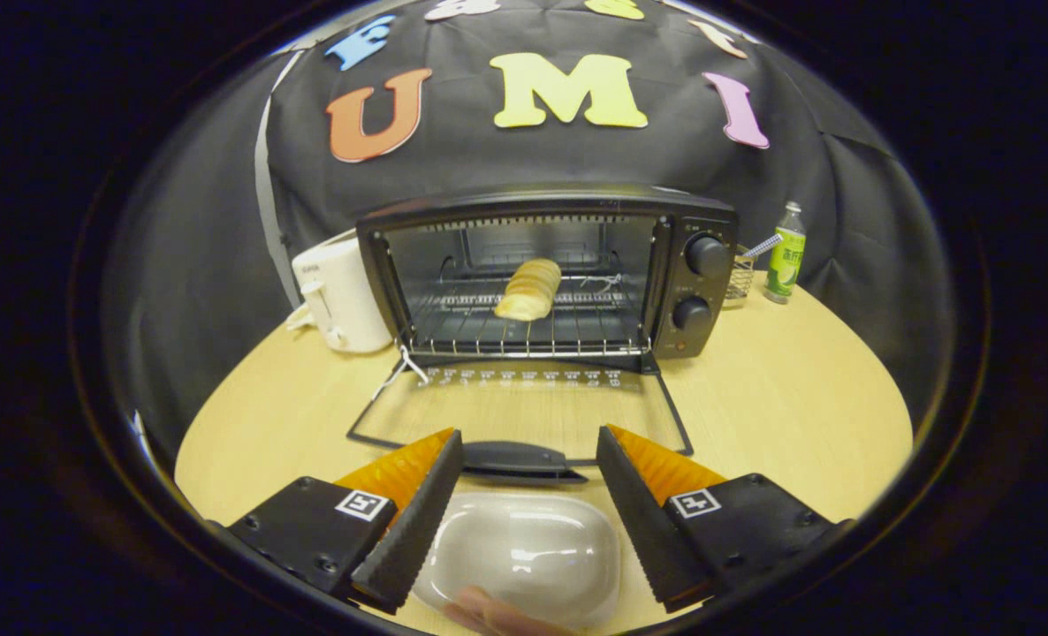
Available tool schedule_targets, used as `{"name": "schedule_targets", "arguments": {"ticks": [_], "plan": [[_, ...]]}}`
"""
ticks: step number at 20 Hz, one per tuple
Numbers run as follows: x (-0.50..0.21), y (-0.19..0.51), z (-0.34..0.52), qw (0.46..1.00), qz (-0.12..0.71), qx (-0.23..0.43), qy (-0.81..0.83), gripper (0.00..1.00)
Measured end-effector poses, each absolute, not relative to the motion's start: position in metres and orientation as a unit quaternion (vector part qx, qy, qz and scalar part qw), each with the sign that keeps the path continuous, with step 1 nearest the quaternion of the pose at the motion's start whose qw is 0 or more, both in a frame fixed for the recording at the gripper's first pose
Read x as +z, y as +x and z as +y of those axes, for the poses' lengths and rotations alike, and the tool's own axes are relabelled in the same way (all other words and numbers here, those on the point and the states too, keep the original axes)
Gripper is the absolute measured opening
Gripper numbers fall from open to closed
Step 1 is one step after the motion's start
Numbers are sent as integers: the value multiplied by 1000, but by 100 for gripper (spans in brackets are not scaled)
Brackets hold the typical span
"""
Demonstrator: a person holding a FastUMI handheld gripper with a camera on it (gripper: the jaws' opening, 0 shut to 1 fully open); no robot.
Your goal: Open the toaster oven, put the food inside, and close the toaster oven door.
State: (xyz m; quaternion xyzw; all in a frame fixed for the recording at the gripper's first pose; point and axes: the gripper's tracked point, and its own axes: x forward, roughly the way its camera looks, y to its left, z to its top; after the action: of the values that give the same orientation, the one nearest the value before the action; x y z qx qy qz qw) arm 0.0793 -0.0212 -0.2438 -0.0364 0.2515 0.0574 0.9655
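Note:
The black toaster oven (701,221) stands at the back of the wooden table with its glass door (524,411) folded flat down toward me. A bread roll (529,288) lies on the wire rack (489,331) inside the oven. The door's black handle (520,459) sits just ahead of my fingertips. My gripper (528,446) is open, its orange-backed fingers (418,503) spread wide with nothing pressed between them. Below and between the fingers rests an empty white dish (524,556).
A white appliance (338,296) stands left of the oven. Right of the oven are a small wire basket (740,278) and a green-labelled bottle (786,254). A fingertip (497,617) shows at the near edge of the dish. The table (780,397) lies bare to the right.

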Motion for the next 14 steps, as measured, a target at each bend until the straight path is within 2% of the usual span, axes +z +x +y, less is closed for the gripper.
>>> {"name": "schedule_targets", "arguments": {"ticks": [4, 7, 14], "plan": [[-273, 69, -15, 956, 278, 53, -82, 100], [-303, 61, -12, 939, 329, 45, -83, 100], [-299, 72, -5, 942, 324, 39, -84, 100]]}}
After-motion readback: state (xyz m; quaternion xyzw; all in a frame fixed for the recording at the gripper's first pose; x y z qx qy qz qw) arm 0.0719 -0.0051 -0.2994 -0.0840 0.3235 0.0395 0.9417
